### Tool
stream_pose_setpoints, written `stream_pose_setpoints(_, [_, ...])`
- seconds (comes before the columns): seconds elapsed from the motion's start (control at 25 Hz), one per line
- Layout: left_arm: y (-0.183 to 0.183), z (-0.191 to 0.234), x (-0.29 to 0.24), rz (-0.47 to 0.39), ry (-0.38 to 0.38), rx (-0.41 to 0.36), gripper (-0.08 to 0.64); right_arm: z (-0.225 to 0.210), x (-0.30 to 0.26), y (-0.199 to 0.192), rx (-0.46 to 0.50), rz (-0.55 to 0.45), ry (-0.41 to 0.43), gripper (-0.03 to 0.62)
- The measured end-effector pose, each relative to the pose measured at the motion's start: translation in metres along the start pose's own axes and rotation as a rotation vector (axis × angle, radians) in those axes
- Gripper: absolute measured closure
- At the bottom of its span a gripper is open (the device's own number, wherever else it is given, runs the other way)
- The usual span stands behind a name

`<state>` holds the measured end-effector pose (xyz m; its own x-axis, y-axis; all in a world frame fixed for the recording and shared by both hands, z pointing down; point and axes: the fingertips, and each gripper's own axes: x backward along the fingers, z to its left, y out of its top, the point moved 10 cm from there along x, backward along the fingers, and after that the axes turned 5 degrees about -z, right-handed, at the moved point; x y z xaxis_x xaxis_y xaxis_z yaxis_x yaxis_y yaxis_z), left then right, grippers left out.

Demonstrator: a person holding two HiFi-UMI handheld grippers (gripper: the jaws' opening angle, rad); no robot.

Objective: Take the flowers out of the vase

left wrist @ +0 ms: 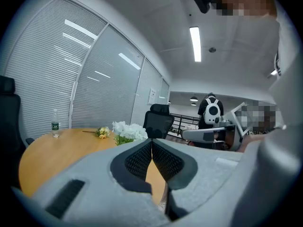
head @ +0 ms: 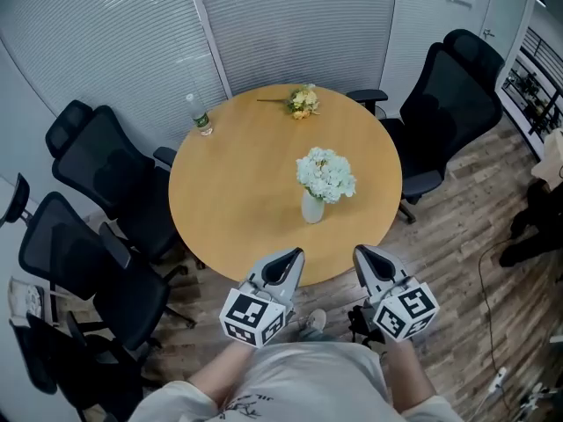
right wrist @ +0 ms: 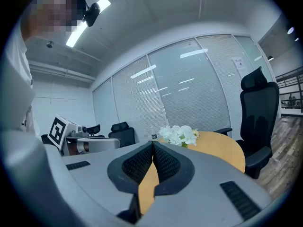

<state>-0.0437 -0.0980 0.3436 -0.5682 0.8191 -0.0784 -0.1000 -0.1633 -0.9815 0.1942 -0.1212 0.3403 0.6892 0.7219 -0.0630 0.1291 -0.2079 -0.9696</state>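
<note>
A bunch of white flowers (head: 325,174) stands in a small white vase (head: 312,207) on the round wooden table (head: 237,192), right of its middle. The white flowers (left wrist: 129,132) show ahead in the left gripper view, and the same flowers (right wrist: 179,135) in the right gripper view. My left gripper (head: 290,258) is shut and empty just off the table's near edge. Beside it, my right gripper (head: 362,253) is shut and empty too. Both point level toward the table, short of the vase. A yellow bunch (head: 303,102) lies at the far edge.
A clear water bottle (head: 200,114) stands at the table's far left rim. Black office chairs (head: 106,170) ring the left side, and another chair (head: 449,104) stands at the right. Blinds cover the glass wall behind. A person (left wrist: 211,111) stands in the background.
</note>
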Motion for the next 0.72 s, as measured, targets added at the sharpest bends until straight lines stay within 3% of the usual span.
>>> stream_pose_setpoints(0.36, [-0.001, 0.012, -0.015, 0.015, 0.041, 0.008, 0.549, -0.021, -0.024, 0.001, -0.019, 0.013, 0.032, 0.586])
stream_pose_setpoints(0.72, [-0.003, 0.028, -0.023, 0.049, 0.014, -0.013, 0.549, -0.021, -0.035, -0.005, -0.036, 0.022, 0.001, 0.586])
